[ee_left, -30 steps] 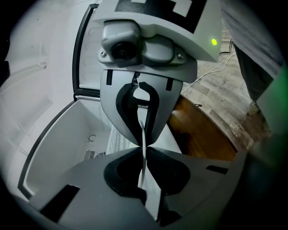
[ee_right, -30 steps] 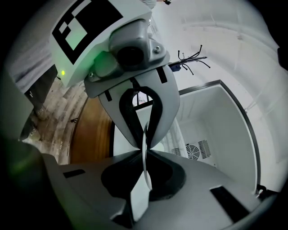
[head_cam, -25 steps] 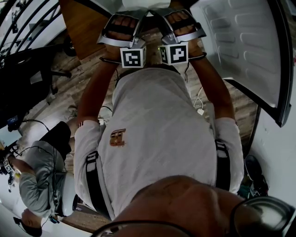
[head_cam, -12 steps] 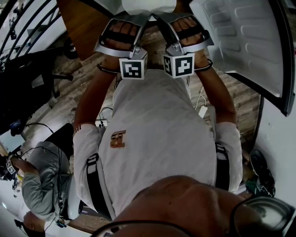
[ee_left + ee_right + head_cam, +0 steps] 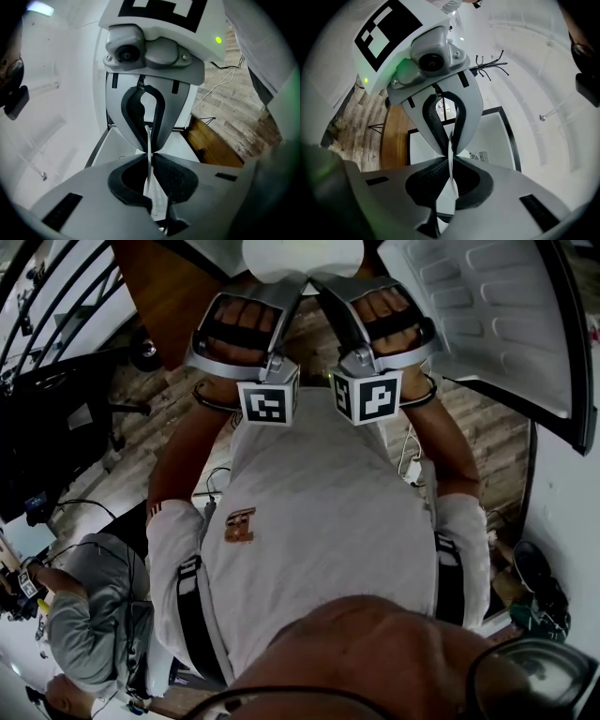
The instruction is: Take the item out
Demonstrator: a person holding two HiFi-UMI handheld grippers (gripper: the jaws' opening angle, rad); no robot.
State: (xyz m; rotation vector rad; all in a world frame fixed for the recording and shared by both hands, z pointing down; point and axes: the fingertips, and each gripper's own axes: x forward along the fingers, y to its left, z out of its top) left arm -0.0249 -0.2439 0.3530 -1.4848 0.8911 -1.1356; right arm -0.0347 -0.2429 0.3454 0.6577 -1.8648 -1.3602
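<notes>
A white, round-edged item (image 5: 302, 257) shows at the top edge of the head view, held between both grippers in front of the person's chest. My left gripper (image 5: 284, 279) grips it from the left and my right gripper (image 5: 323, 279) from the right, marker cubes facing the camera. In the left gripper view the item is a thin white edge (image 5: 149, 140) clamped in the left gripper (image 5: 150, 161), with the right gripper opposite. In the right gripper view the same thin edge (image 5: 450, 147) sits pinched in the right gripper (image 5: 451, 161). Most of the item is hidden.
A white ribbed appliance door (image 5: 497, 324) stands open at the upper right. A brown wooden panel (image 5: 164, 292) lies at the upper left, and an office chair (image 5: 66, 404) further left. Another person (image 5: 84, 610) crouches at the lower left. Cables (image 5: 408, 451) run over the plank floor.
Both grippers, still close together with the white item between them, have risen towards the camera and look larger. The item shows more at the top edge.
</notes>
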